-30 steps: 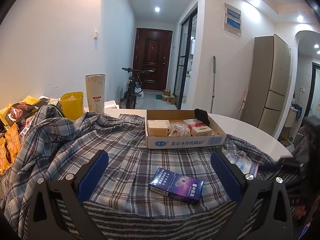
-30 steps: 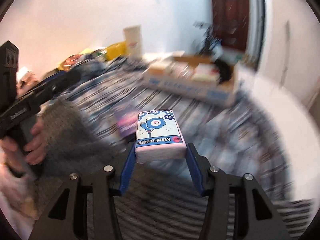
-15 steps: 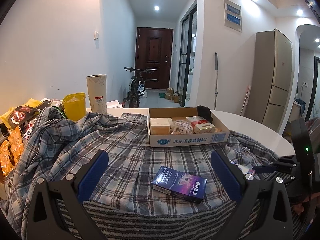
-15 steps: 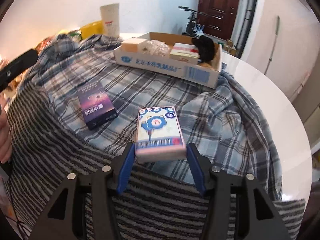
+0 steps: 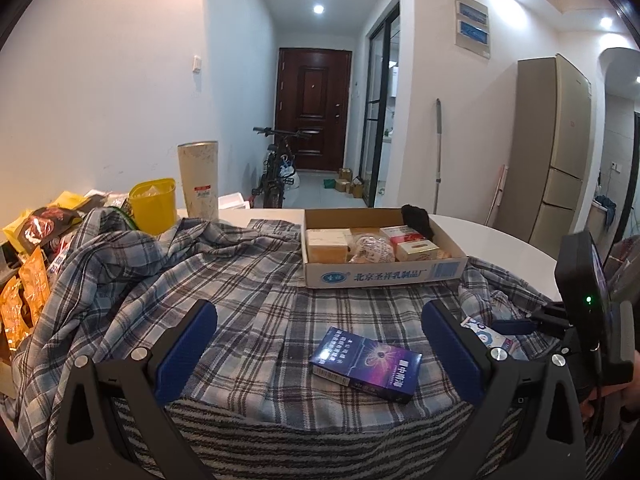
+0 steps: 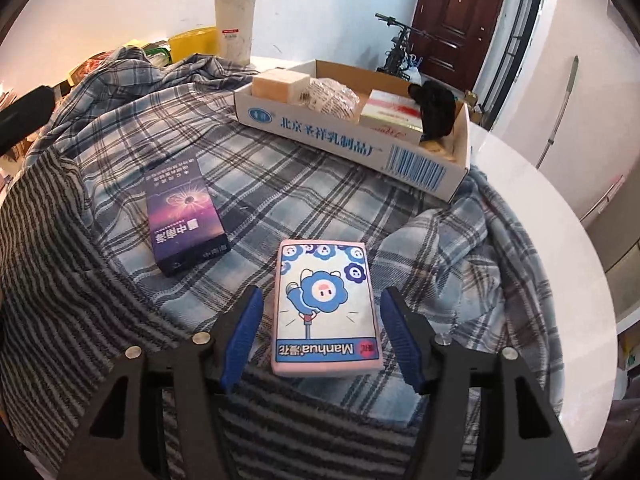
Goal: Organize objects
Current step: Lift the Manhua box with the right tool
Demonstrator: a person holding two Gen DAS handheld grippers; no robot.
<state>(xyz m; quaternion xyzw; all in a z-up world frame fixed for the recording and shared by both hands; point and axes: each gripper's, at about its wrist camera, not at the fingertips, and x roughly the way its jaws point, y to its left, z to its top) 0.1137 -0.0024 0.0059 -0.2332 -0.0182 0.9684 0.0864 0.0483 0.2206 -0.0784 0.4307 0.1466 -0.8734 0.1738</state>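
right hand-held gripper (image 6: pixel 320 330): we are seeing its jaws apart, flanking the tissue pack (image 6: pixel 325 307) lying on the plaid shirt (image 6: pixel 312 196), long axis along the fingers | left hand-held gripper (image 5: pixel 320 354): wide apart, empty, purple box (image 5: pixel 366 364) nearer it | cardboard tray (image 6: pixel 360 152) lying ahead

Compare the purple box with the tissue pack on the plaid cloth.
The purple box is dark, rigid and sharp-edged; the tissue pack is pale pink, soft, with a blue cartoon. The box lies clear of both grippers; the pack lies between the open right gripper fingers. Both lie flat on the plaid cloth.
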